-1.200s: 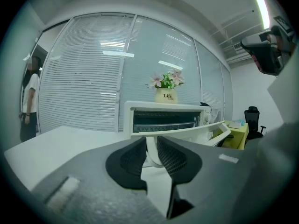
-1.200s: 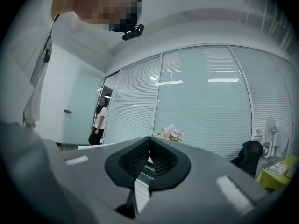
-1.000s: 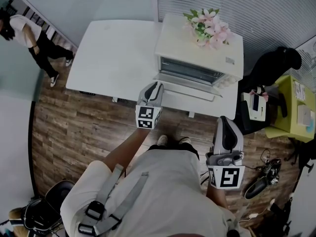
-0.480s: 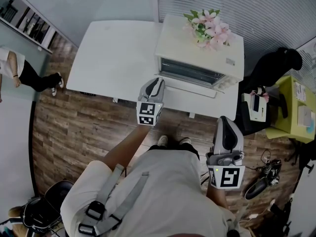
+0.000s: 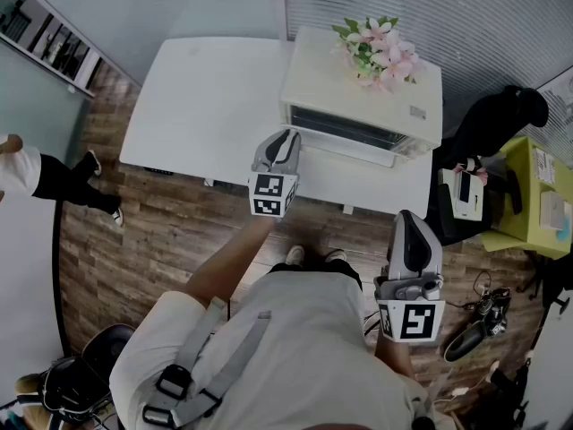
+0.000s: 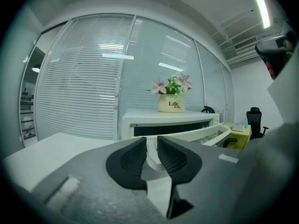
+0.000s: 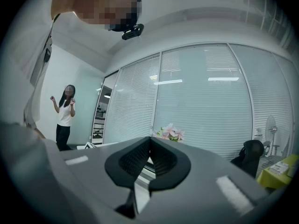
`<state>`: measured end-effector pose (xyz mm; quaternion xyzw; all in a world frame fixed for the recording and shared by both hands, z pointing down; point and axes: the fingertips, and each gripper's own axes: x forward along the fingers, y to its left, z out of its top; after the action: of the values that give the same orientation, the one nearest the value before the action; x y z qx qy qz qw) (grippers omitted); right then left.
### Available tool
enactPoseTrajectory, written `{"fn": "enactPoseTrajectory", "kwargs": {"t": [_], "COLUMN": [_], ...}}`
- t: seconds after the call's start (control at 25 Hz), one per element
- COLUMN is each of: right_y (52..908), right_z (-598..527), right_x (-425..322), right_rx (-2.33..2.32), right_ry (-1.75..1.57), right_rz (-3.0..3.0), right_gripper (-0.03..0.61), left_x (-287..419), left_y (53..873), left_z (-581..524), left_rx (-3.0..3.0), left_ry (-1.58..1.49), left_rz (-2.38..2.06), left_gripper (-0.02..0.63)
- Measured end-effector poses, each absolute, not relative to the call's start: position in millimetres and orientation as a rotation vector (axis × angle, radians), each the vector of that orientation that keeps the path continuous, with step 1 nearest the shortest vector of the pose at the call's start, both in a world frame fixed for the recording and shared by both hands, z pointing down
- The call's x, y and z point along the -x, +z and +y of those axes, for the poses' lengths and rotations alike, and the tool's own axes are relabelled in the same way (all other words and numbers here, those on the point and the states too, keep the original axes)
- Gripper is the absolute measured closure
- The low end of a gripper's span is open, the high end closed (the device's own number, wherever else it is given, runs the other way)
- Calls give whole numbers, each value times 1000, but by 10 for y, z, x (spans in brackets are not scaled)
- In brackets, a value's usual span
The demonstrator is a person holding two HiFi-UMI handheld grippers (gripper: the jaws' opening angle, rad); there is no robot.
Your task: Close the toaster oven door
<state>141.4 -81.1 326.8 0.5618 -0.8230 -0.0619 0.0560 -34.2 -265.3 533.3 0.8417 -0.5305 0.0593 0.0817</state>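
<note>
Oven [image 5: 363, 88] set on counter [image 5: 206, 106], door [image 5: 345, 146] tilted, nearly shut. Door's handle [image 6: 152, 157] pinched at left end by left tongs [image 5: 285, 137]. Right tongs [image 5: 408, 217] pressed together, empty, held off counter, well apart from oven. Flowers [image 5: 380, 47] seen on oven top.

White curved door handle [image 6: 152, 157] of the white toaster oven [image 6: 168, 120]: largely covered by the dark ribbed pads [image 6: 128, 160] of the left gripper [image 6: 152, 143] clamped on it, and in the head view out of sight under that gripper's grey body. Person in white and dark clothing [image 5: 31, 182]: cut off by the head view's left edge, upper body out of frame. Small grey label [image 5: 417, 110] on the oven's top: too small to read; yellow-green side table [image 5: 528, 200]: cut by the right edge.
</note>
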Motion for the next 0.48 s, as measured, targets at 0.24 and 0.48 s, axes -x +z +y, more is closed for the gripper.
{"fn": "enactPoseTrajectory", "kwargs": {"t": [0.24,0.48], "right_y": [3261,3262], "right_z": [-842,-851], "right_x": [-1418,-1404], "right_rx": [-1706,-1708], "right_ry": [-187,-184], "right_rz": [-2497,-2492], "right_gripper": [572,572], "left_x": [313,306], "left_y": [5267,5230], "left_z": [-2812,-2931], "left_rx": [-2509,-2501], "left_ry": [177,169], "left_rz": [-1592,-1588], "left_gripper": [531,532]}}
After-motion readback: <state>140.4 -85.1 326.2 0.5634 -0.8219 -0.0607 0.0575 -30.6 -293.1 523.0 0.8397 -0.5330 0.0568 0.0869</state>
